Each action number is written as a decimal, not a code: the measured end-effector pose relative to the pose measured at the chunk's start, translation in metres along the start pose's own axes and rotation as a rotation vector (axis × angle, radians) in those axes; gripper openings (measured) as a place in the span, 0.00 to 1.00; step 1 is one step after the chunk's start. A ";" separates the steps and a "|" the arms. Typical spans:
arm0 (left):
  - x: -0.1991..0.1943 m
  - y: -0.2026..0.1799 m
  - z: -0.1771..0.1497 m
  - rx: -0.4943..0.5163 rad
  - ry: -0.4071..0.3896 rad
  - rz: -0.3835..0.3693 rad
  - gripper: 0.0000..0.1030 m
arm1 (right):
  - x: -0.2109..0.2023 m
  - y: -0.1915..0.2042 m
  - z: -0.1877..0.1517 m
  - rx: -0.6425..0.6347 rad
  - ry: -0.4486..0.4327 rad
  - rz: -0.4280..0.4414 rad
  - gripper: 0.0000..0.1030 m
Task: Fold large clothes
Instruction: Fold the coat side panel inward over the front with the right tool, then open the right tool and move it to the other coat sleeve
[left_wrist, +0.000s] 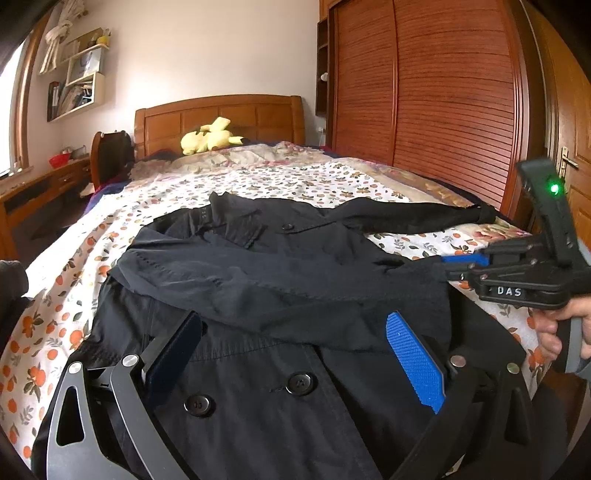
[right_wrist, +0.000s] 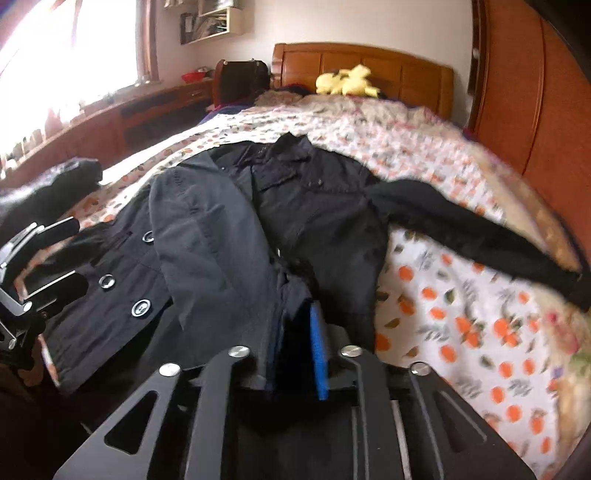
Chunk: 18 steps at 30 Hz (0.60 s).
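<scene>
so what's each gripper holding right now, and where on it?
Right gripper: jaws shut on the dark coat, pinching the end of the sleeve folded across its front. Left gripper: jaws open over the coat, holding nothing.

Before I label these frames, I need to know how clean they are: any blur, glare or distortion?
Left wrist view: sharp, with fisheye bending of the wardrobe. Right wrist view: motion-blurred across the bedspread, and the window is blown out to white glare.
</scene>
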<state>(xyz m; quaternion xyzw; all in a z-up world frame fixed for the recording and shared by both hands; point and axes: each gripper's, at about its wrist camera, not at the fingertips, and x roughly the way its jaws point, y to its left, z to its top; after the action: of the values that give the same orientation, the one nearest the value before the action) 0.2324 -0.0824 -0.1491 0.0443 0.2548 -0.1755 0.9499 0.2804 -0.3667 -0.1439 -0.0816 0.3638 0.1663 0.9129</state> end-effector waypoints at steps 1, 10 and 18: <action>0.001 0.000 0.000 0.002 0.001 0.002 0.98 | -0.004 0.003 0.003 -0.013 -0.016 -0.009 0.24; 0.004 -0.001 0.000 0.008 0.014 0.017 0.98 | 0.022 0.012 0.001 -0.042 0.005 0.050 0.30; -0.013 0.007 0.009 0.008 0.000 0.039 0.98 | 0.060 0.007 -0.019 -0.025 0.066 0.073 0.33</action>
<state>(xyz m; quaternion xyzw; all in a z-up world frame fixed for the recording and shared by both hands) 0.2284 -0.0734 -0.1344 0.0530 0.2534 -0.1581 0.9529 0.3071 -0.3506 -0.1993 -0.0849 0.3943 0.2014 0.8926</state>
